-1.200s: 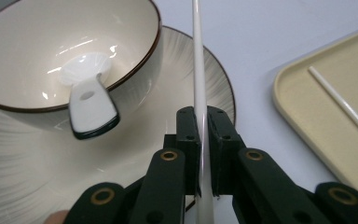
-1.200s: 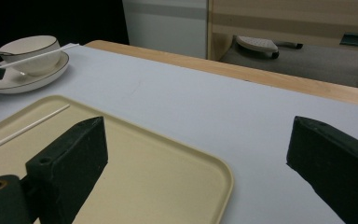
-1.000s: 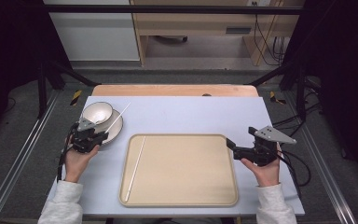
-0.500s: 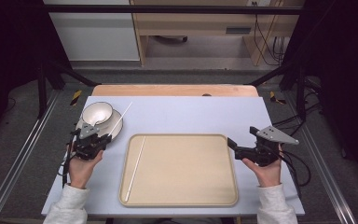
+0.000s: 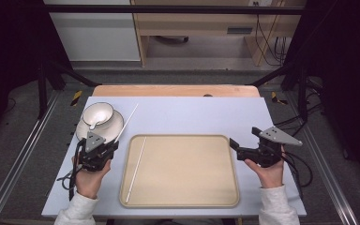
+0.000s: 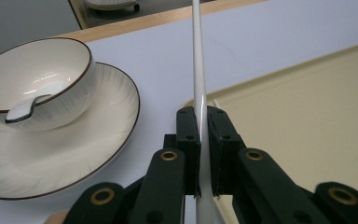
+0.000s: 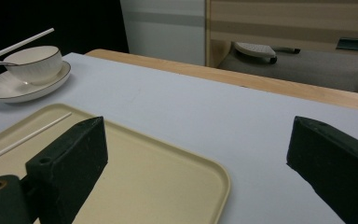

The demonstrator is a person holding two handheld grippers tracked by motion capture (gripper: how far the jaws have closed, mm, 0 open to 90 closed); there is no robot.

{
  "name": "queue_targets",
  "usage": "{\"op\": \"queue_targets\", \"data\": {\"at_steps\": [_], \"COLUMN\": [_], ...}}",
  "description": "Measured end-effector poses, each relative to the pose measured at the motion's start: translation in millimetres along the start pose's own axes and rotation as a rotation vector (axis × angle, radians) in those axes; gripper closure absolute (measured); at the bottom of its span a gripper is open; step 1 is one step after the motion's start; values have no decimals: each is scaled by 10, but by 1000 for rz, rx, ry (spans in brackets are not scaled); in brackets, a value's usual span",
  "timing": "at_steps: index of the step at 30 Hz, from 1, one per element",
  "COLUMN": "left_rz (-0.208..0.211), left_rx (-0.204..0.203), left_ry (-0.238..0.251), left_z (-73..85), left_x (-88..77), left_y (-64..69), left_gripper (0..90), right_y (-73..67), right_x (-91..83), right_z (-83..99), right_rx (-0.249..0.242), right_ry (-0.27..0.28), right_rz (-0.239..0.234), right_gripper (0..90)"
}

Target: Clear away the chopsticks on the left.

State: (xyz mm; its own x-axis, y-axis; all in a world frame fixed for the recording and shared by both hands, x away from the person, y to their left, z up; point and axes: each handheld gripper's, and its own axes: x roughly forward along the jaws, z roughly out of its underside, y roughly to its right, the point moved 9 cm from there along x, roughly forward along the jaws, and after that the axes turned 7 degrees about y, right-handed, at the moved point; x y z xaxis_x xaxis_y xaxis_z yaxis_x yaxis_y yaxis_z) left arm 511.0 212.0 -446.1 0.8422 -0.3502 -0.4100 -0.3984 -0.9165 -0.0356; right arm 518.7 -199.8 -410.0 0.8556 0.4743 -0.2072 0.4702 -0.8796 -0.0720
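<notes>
My left gripper (image 5: 112,147) is shut on a long white chopstick (image 5: 127,121), held off the table just left of the beige tray (image 5: 183,204). The stick slants up and away past the bowl (image 5: 98,114). In the left gripper view the pads (image 6: 188,126) pinch the chopstick (image 6: 197,56) near its lower end. A second white chopstick (image 5: 136,169) lies along the tray's left side. My right gripper (image 5: 243,138) stands open at the tray's right edge, nothing between its jaws; the right gripper view has its gap (image 7: 198,135) over the tray corner (image 7: 205,177).
A white bowl (image 6: 42,70) with a dark rim holds a spoon (image 6: 23,109) and sits on a saucer (image 6: 98,140) at the table's far left. A wooden strip (image 5: 176,90) borders the table's far edge. Black frame rails flank both sides.
My left gripper has drawn back from beside the saucer toward the person and risen a little, carrying the chopstick. The right gripper has kept still.
</notes>
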Motion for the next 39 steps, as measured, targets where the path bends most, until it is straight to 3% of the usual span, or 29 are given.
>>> {"op": "queue_targets", "data": {"at_steps": [3,10,16,30,39], "left_rz": [-14,-35,-46,-58,-68], "left_rx": [11,-45,-90,-183,-181], "left_ry": [4,37,54,80,50], "left_z": [-6,-12,89,370,583], "left_x": [-23,-85,-88,-72,1], "left_y": [60,330,526,708,812], "left_gripper": [844,843,843,843,843], "right_y": [1,-14,-31,-48,-61], "right_x": [-10,-9,-9,12,39], "right_z": [-9,-10,-10,11,35], "right_rx": [3,8,10,7,4], "right_ry": [5,7,9,0,-10], "right_rz": [-1,-11,-20,-23,-23], "right_gripper": [55,55,55,56,56]}}
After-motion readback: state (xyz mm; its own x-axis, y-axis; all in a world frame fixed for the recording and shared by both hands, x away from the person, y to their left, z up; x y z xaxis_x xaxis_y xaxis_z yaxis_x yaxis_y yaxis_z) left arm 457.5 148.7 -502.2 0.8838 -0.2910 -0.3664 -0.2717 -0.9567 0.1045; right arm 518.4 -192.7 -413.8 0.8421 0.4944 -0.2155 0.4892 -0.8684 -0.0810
